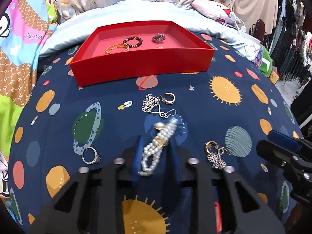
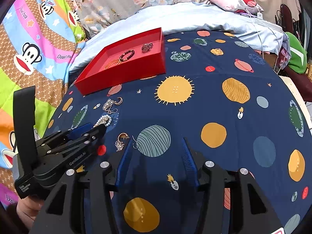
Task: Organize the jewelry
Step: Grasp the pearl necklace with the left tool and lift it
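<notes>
A white pearl bracelet (image 1: 156,146) lies between the blue pads of my left gripper (image 1: 156,138), which is shut on it; the bracelet looks blurred. In the right wrist view the left gripper (image 2: 97,126) sits low on the space-print blanket with the pearl bracelet (image 2: 104,120) at its tips. My right gripper (image 2: 157,140) stands open over a teal striped planet, nothing between its fingers. A red box (image 1: 142,66) at the back holds a dark bead bracelet (image 1: 134,41), an amber one (image 1: 117,47) and a dark red piece (image 1: 159,38).
Loose on the blanket: a flower earring (image 1: 150,102), a gold hoop (image 1: 169,98), a silver ring (image 1: 90,156), and a gold earring cluster (image 1: 214,154) (image 2: 121,140) beside the right gripper's left finger. A hand (image 2: 27,206) holds the left gripper. Bedding and pillows lie behind.
</notes>
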Motion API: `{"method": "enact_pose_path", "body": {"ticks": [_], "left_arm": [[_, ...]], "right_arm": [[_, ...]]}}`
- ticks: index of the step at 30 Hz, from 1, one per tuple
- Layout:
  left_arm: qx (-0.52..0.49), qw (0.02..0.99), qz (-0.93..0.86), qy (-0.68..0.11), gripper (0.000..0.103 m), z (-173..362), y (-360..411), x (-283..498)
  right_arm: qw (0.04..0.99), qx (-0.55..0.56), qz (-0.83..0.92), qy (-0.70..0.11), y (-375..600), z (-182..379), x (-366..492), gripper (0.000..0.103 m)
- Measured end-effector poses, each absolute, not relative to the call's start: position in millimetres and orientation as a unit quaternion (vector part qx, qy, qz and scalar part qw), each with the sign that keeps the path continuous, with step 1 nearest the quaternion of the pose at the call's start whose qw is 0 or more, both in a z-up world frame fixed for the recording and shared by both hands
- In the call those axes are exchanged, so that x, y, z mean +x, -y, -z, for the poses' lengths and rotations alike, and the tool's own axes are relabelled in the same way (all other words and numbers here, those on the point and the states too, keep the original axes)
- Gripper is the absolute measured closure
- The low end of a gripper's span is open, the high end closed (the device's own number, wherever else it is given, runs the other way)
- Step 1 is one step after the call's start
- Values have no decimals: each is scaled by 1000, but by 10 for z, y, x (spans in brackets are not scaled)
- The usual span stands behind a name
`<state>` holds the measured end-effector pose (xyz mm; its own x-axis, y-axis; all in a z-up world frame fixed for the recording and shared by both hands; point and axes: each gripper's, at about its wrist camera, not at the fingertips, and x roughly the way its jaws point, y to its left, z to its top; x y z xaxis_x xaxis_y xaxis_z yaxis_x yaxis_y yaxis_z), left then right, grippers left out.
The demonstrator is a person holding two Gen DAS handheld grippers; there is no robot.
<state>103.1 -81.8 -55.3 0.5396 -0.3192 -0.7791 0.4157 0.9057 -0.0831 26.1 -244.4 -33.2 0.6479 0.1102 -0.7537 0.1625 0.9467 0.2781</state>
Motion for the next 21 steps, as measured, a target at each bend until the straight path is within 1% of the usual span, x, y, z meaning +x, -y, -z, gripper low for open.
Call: {"method": "enact_pose_path", "body": {"ticks": [1, 9, 21], "left_arm": [[54, 875, 213, -432, 85, 551, 813, 1023], [44, 877, 214, -428, 85, 456, 632, 861], [7, 893, 159, -422, 85, 200, -41, 779]], "right_arm": [[893, 164, 15, -420, 2443, 333, 265, 52], [893, 159, 12, -422, 2406, 333, 281, 52], [890, 142, -20, -432, 2110, 367, 320, 52]]}}
